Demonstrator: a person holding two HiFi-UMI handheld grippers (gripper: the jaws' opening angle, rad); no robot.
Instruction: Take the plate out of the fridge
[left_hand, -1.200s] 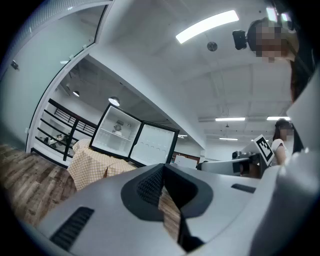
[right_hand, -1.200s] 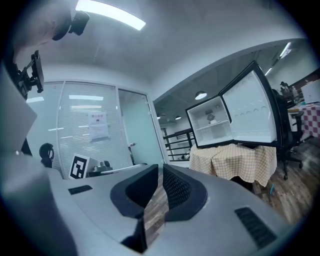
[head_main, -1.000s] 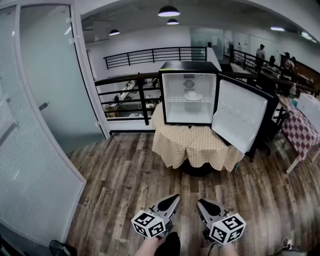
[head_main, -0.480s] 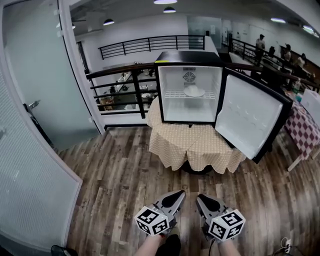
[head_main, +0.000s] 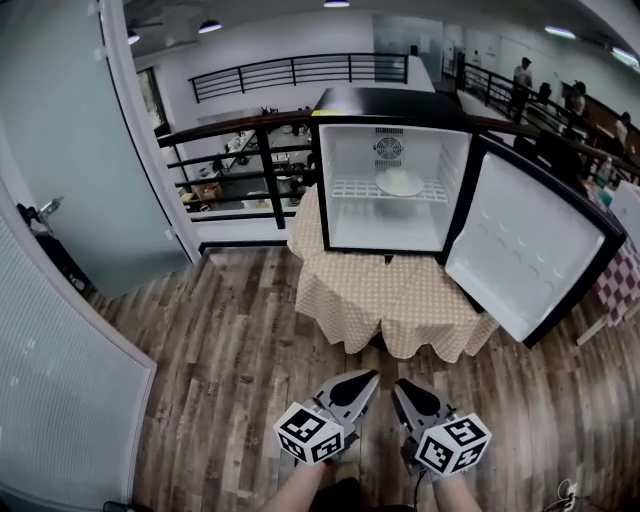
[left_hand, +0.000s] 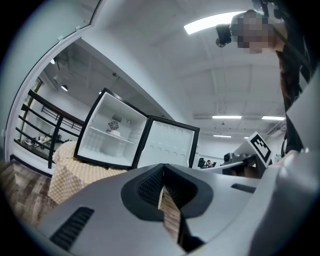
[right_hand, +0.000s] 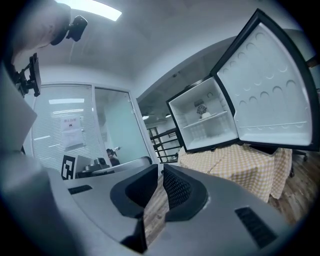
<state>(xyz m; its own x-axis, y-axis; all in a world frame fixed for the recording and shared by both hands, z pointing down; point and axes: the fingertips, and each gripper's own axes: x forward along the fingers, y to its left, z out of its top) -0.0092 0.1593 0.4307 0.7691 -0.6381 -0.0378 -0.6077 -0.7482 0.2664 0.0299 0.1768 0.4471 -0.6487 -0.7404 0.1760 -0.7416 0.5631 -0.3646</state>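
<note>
A small black fridge (head_main: 392, 105) stands on a round table with a checked cloth (head_main: 380, 290), its door (head_main: 525, 250) swung wide to the right. A white plate (head_main: 400, 183) lies on the wire shelf inside. That plate (left_hand: 114, 133) is also small in the left gripper view, and the plate (right_hand: 205, 115) shows on the shelf in the right gripper view. My left gripper (head_main: 365, 381) and right gripper (head_main: 402, 390) hang low and side by side, well short of the table. Both are shut with nothing between their jaws.
A frosted glass wall with a door (head_main: 60, 180) runs along the left. A black railing (head_main: 240, 150) stands behind the fridge. Wood floor (head_main: 230, 350) lies between me and the table. People stand at the far right back (head_main: 522, 78); a checked table (head_main: 622, 285) is at the right.
The fridge and table have grown larger and nearer in the head view as I moved toward them. Both grippers stay low and shut.
</note>
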